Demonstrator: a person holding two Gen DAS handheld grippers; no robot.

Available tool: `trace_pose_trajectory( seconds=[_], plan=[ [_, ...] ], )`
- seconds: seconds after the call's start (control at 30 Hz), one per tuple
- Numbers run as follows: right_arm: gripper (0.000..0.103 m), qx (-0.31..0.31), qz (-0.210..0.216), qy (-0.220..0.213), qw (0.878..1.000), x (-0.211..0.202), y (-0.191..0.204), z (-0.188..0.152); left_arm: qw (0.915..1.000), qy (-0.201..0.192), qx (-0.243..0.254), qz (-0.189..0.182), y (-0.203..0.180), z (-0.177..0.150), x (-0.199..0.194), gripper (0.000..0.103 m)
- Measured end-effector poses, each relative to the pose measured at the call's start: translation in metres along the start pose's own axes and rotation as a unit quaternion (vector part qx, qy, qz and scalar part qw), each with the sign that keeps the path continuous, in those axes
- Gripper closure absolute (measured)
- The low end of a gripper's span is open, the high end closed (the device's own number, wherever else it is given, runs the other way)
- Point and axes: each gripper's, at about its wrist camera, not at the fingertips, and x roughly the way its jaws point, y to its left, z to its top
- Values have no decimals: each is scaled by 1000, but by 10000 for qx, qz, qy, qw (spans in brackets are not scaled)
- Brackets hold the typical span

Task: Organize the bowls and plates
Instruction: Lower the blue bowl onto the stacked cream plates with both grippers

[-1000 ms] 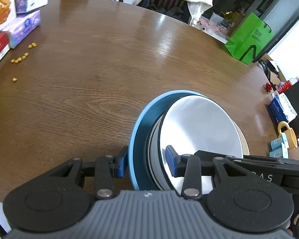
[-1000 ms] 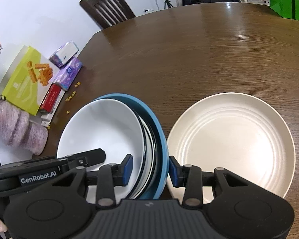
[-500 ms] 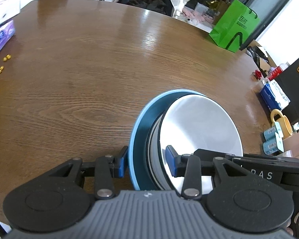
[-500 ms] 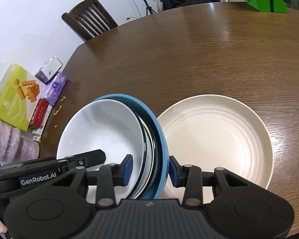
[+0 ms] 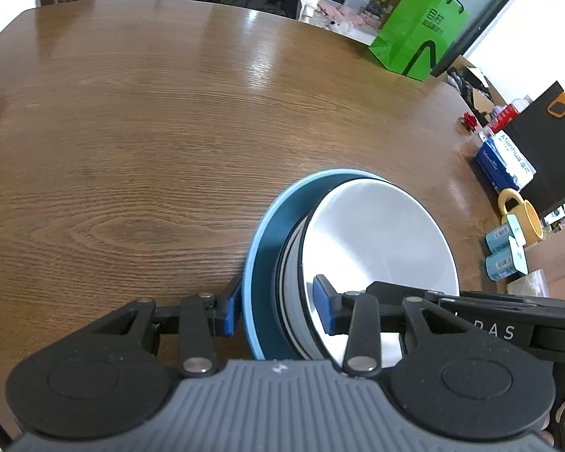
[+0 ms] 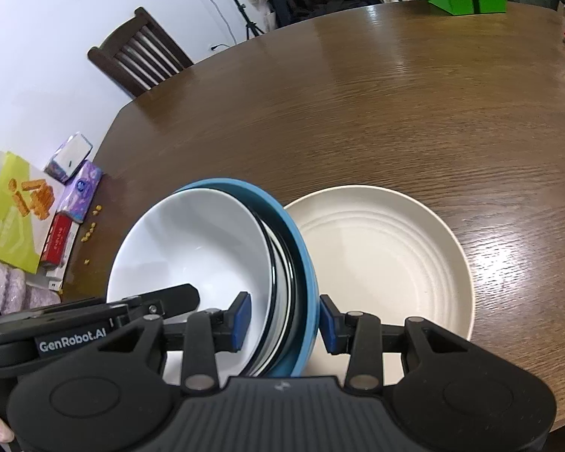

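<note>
Brown wooden worktop (image 6: pixel 414 86) noted. Nested bowl stack (image 5: pixel 342 248) is held between both tongs: left tongs (image 5: pixel 278 310) and right tongs (image 6: pixel 284 318) each clamped on its rims. Likely heavy, glazed, slippery, breakable; opposite-rim holds suit. Cream plate (image 6: pixel 388 260) lies just beyond right tongs.

Both wrist views look steeply down from close behind their jaws; both share the stacked bowls (image 5: pixel 376 233) and table (image 5: pixel 132 132)

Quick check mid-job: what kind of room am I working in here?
Probably a lived-in home dining area: a large round wooden table, a dark slatted wooden chair against a white wall, and snack boxes and a yellow mug at its edges.
</note>
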Motion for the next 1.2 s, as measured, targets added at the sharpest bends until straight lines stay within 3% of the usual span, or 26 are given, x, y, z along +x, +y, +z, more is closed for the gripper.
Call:
trace_pose_trajectory(
  seconds=[1.2],
  plan=[
    [65,666,-424,-45,9969,6,-48,-8,9973,471,448,-353,-32,10,47,64]
  ],
)
